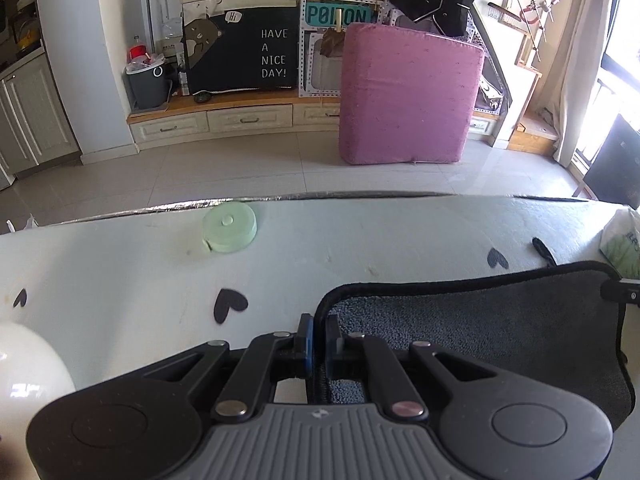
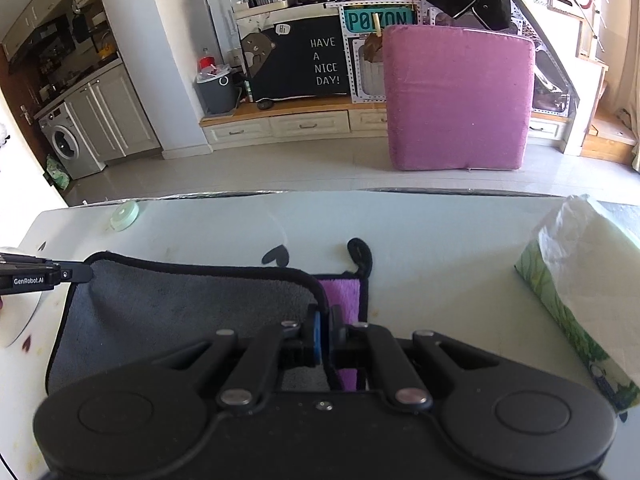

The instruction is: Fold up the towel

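The towel (image 1: 480, 328) is grey on one face and purple on the other, with a black hem, and lies on the white table (image 1: 120, 280). My left gripper (image 1: 319, 336) is shut on the towel's left corner. My right gripper (image 2: 325, 332) is shut on the right corner of the towel (image 2: 180, 304), where the grey layer is folded over the purple face (image 2: 342, 292). The towel's black hanging loop (image 2: 360, 256) lies beyond it. The right gripper's tip (image 1: 620, 292) shows at the right edge of the left wrist view, and the left gripper's tip (image 2: 60, 274) at the left edge of the right wrist view.
A pale green round tape measure (image 1: 229, 229) sits near the table's far edge. A tissue pack (image 2: 588, 292) lies to the right of the towel. A white rounded object (image 1: 28, 364) is at the near left. Beyond the table are tiled floor and a pink cushion (image 1: 408, 92).
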